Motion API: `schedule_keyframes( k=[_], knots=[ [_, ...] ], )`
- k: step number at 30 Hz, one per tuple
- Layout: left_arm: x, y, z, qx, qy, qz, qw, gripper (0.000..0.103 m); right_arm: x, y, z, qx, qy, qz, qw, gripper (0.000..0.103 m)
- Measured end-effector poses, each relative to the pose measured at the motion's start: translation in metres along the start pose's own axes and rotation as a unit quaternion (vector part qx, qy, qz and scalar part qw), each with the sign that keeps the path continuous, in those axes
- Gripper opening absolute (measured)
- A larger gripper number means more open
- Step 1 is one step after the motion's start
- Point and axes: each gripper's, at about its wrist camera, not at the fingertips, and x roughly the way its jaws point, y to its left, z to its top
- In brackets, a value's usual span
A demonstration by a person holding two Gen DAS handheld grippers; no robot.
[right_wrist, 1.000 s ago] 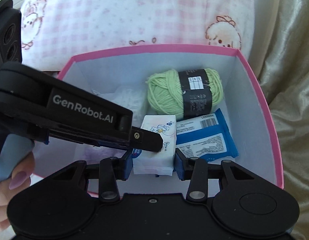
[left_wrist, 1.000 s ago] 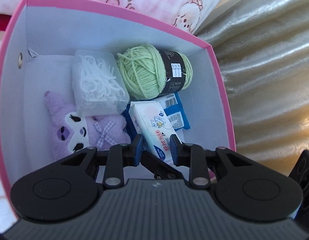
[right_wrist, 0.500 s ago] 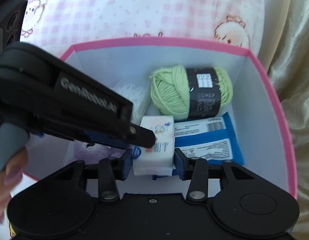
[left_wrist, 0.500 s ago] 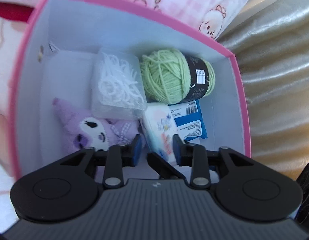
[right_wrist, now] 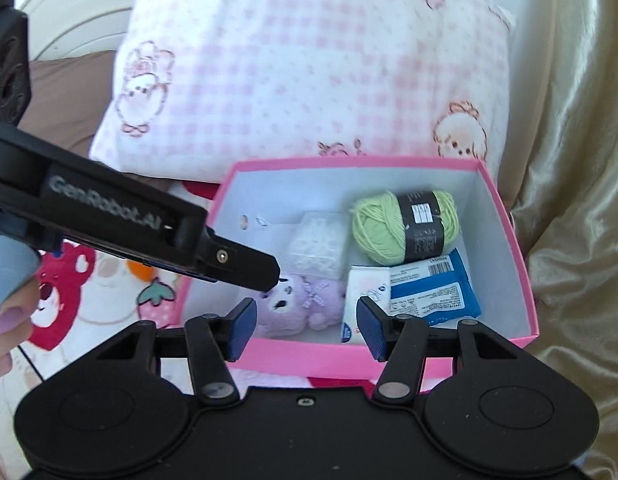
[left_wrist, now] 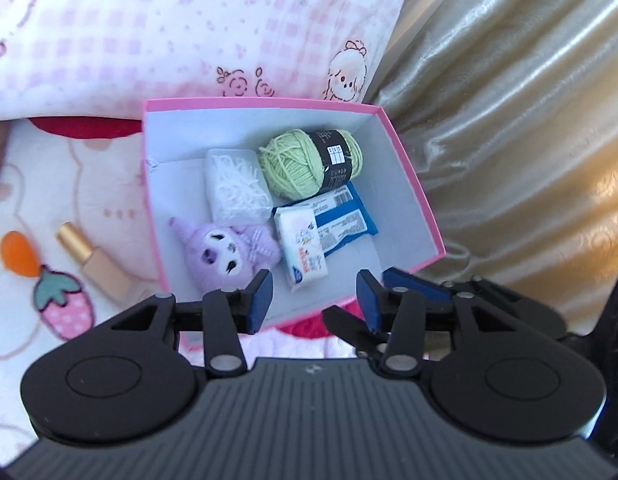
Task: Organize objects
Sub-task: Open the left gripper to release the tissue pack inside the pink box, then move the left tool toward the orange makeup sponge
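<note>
A: What lies behind the scene?
B: A pink-checked pillow (left_wrist: 181, 28) printed with cartoon faces, and beside it a glossy beige curtain (left_wrist: 521, 120).

A: And underneath?
B: A white blanket (left_wrist: 41, 184) bearing a strawberry motif (left_wrist: 65, 304) and an orange carrot motif (left_wrist: 19, 254); a brown cushion (right_wrist: 69, 92) shows beside the pillow.

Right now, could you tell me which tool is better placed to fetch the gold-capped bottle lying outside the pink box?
Left. The bottle lies beside the left tool, which is open; the right wrist view doesn't show it.
</note>
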Motion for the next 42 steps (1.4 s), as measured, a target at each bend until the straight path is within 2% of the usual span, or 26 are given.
schedule_keyframes(
  k=[7,11,14,19,23,26,34,39,42],
  knots=[
    [-0.048,-0.003,-0.024,0.032,-0.017,0.028,0.999,0.048,-0.044,0.029,-0.001,-0.024,-0.004,0.009,1.0,0.062],
    [-0.08,0.004,-0.04,0.031,-0.033,0.038,0.9983,0.049,-0.063,0.047,-0.002,-0.041,-0.005,0.016,0.999,0.063],
    [-0.101,0.013,-0.054,0.033,-0.049,0.043,0.9973,0.053,-0.069,0.06,-0.002,-0.058,-0.007,0.024,0.998,0.064],
    [-0.119,0.031,-0.073,0.034,-0.061,0.078,0.9946,0.056,-0.073,0.083,-0.001,-0.084,-0.008,0.038,0.996,0.065],
    [-0.125,0.051,-0.077,0.02,-0.059,0.081,0.9948,0.057,-0.071,0.101,-0.001,-0.11,-0.003,0.045,0.993,0.065],
    [-0.131,0.067,-0.077,-0.005,-0.064,0.067,0.9957,0.057,-0.065,0.114,0.0,-0.13,0.002,0.057,0.99,0.065],
    [-0.144,0.109,-0.071,-0.036,-0.094,0.065,0.9928,0.058,-0.044,0.148,0.011,-0.194,0.006,0.084,0.977,0.069],
    [-0.144,0.128,-0.073,-0.034,-0.122,0.075,0.989,0.058,-0.022,0.169,0.013,-0.211,0.01,0.101,0.972,0.071],
    [-0.14,0.136,-0.072,-0.032,-0.119,0.078,0.9893,0.058,-0.01,0.18,0.015,-0.21,0.013,0.107,0.972,0.073]
  ],
)
